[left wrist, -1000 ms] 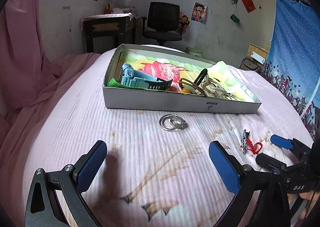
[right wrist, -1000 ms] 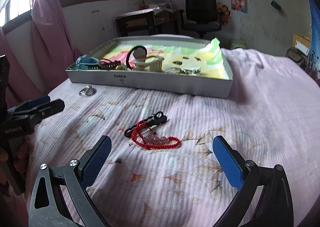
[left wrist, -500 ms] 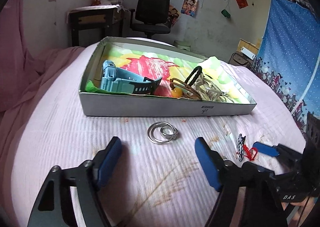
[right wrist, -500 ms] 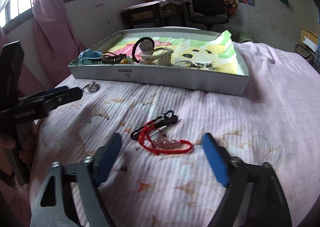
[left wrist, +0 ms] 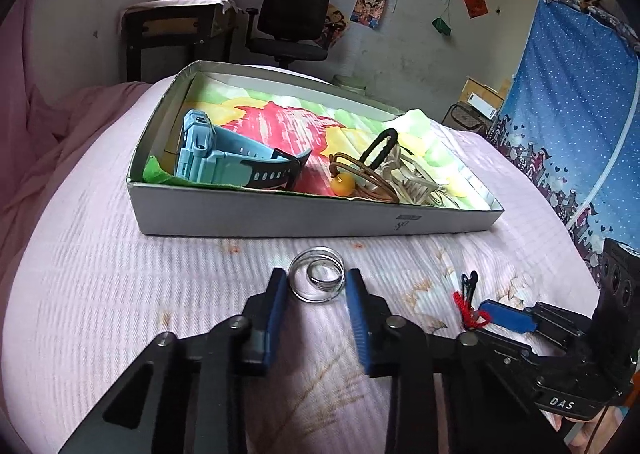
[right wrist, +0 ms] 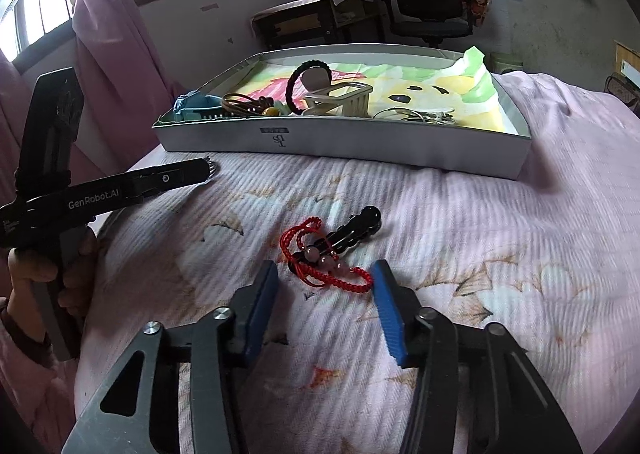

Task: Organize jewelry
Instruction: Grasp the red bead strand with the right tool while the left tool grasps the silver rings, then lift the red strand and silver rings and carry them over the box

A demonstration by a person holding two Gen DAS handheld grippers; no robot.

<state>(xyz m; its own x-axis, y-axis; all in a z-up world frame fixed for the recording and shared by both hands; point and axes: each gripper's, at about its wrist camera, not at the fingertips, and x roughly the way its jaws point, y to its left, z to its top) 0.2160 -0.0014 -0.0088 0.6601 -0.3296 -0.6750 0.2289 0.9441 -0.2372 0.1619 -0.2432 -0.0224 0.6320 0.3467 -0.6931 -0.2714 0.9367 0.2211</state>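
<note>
On the pink bed (left wrist: 120,294) before the tray (left wrist: 280,220), the left hand-held gripper (left wrist: 316,286), jaws just narrowing, brackets the silver rings (left wrist: 318,279), while the right hand-held gripper (right wrist: 325,282), also closing, flanks the red bracelet (right wrist: 320,266), gripping nothing.

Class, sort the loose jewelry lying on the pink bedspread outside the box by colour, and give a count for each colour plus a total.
Silver: 1, the silver ring cluster
Red: 1, the red cord bracelet
Black: 1, the black hair clip
Total: 3
</note>
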